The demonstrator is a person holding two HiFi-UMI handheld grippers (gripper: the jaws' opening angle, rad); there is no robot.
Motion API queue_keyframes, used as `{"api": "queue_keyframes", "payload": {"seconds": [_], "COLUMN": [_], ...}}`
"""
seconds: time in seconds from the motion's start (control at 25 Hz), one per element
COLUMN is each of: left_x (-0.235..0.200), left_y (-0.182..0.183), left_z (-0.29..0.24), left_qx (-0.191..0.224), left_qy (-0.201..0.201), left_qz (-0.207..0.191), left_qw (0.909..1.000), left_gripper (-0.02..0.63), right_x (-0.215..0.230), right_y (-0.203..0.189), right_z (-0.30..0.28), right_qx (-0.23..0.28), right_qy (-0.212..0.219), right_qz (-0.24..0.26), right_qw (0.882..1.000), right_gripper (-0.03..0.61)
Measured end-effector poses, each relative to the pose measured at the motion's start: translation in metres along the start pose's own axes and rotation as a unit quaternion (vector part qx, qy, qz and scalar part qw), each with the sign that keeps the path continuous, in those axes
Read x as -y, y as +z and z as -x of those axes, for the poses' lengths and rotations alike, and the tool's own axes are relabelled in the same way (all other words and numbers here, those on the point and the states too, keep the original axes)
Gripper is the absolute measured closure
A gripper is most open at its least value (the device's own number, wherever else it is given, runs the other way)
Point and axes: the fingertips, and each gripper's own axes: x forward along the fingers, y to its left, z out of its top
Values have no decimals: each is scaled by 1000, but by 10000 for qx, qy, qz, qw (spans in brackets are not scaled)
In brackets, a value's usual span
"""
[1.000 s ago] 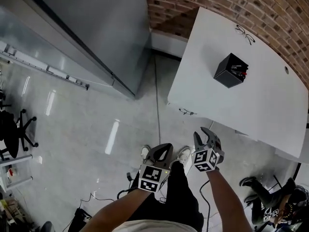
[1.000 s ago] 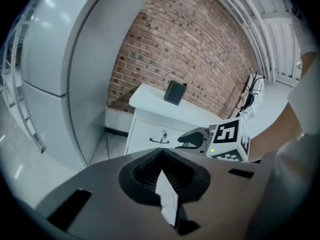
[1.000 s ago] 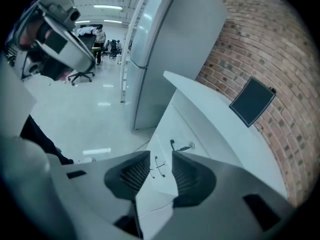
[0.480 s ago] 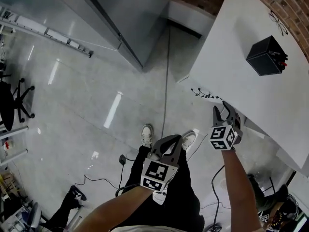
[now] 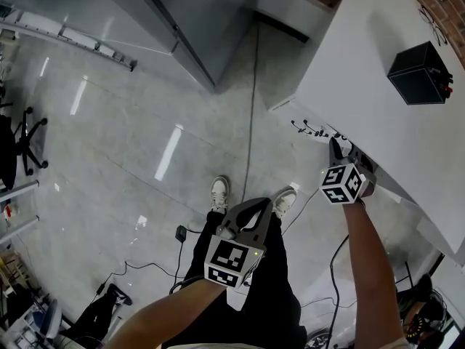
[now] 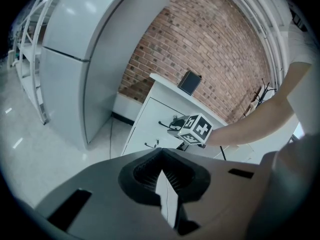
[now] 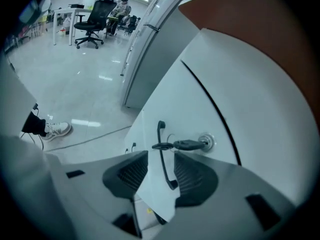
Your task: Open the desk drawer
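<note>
Drawer: the top one of the white desk. Its front [image 7: 200, 109] fills the right half of the right gripper view, and I judge it not yet opened.
Handle: a black bar [image 7: 163, 158] on that front, lower middle of the frame. Its long axis runs up and down the picture, and a key [image 7: 187, 145] sits in the lock just to its right.
Right tongs [image 7: 160, 153]: open, and they have just been opening. The handle stands in the gap, with one pad on either side across its length and neither pressing it.
Direction: the bar lies straight ahead of my right tongs. I judge I only need to close across it and draw back.
Left tongs [image 6: 160, 154]: closed on nothing, low in the middle of the head view over my legs, well apart from the desk.
Nearer hand: the right.
Tabletop [image 5: 370, 93]: white, upper right of the head view, carrying a black box [image 5: 418, 73] away from the drawer.
</note>
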Motion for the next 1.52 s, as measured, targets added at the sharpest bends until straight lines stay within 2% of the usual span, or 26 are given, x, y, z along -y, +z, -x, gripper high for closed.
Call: {"api": "queue_keyframes", "payload": {"seconds": [0.2,0.32,0.48,0.6,0.76,0.84,0.92,1.0,1.24,1.52], "left_x": [0,-2,-6,-7,-5,-2,2,4,3,20], "left_y": [-5,-5,-6,-7,-3,-3,-4,-6,-24,-29], "left_z": [-6,-8,-9,-11,-14,-16,-16,-17,-14,-15], "left_qx": [-109,-85,-118,-149,-130,-135,-148,-161,-333,-400], "left_qy": [-57,-70,-34,-17,-33,-62,-108,-151,-111,-260], "left_qz": [0,18,-40,13,7,16,40,46,-17,-91], "left_qw": [9999,9999,9999,9999,9999,9999,9998,9997,9994,9988], "left_gripper": [607,607,607,607,607,607,607,607,607,607], "right_x": [-10,-9,-12,-13,-15,-9,-3,0,-4,-13], "right_y": [0,2,1,-1,-1,1,2,3,5,3], "right_z": [-17,-21,-20,-20,-21,-21,-21,-21,-20,-11], "right_qx": [-135,-68,-53,-111,-97,-42,50,128,128,200], "right_qy": [128,59,81,105,161,-57,-344,-491,-363,-322], "right_qz": [328,493,1126,1354,1371,1340,1307,1286,1172,1150], "right_qw": [9993,9987,9936,9907,9904,9910,9908,9904,9924,9926], "right_gripper": [423,462,466,468,465,490,546,546,552,552]}}
